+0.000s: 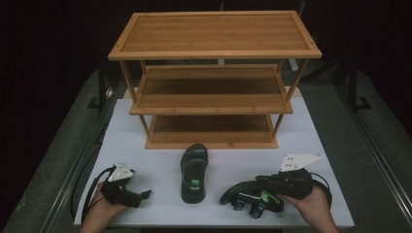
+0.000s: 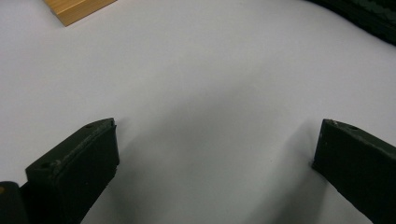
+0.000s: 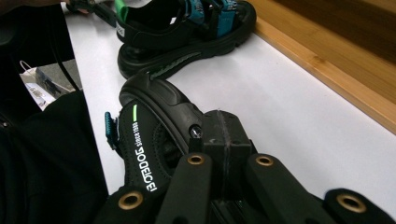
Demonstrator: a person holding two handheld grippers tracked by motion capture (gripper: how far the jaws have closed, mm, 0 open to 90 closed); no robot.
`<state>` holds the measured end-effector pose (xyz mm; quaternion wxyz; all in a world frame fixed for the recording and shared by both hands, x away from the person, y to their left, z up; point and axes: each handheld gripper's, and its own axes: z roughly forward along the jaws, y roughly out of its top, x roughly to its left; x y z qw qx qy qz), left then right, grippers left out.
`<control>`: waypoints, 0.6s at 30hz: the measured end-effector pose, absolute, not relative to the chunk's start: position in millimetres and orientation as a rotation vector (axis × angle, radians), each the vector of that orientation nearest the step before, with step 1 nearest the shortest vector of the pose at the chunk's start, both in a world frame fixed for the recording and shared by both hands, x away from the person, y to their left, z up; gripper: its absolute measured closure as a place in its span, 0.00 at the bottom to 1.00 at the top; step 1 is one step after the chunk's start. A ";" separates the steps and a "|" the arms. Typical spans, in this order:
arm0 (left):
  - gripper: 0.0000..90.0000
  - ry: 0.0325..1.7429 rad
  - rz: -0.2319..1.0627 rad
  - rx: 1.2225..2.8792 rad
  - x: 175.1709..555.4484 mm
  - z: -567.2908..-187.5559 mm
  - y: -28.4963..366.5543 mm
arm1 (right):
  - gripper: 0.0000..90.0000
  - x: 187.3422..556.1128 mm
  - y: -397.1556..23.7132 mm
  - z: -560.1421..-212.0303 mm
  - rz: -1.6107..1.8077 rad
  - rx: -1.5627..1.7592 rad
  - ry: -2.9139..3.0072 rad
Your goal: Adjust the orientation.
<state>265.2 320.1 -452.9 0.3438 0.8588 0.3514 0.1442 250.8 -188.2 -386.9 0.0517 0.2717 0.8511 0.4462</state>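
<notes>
Sandal (image 1: pixel 252 195) heel strap clamped in right gripper (image 3: pixel 223 140), jaws tight together. Left gripper (image 2: pixel 215 154) jaws wide apart, holding nothing, over table (image 2: pixel 201 70).

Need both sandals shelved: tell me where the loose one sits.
In the high view the loose sandal lies mid-table before the shelf rack, between both grippers.

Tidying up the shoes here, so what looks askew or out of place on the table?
One sandal lies tipped on its side near the front edge, with the right tool shut on it. The other sandal stands upright before the wooden rack, whose shelves are bare. Nothing looks damaged.
</notes>
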 end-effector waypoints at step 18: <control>0.00 0.912 0.375 2.231 265.2 -452.9 320.1 | 1.00 271.2 -191.7 -388.9 1.386 0.842 2.609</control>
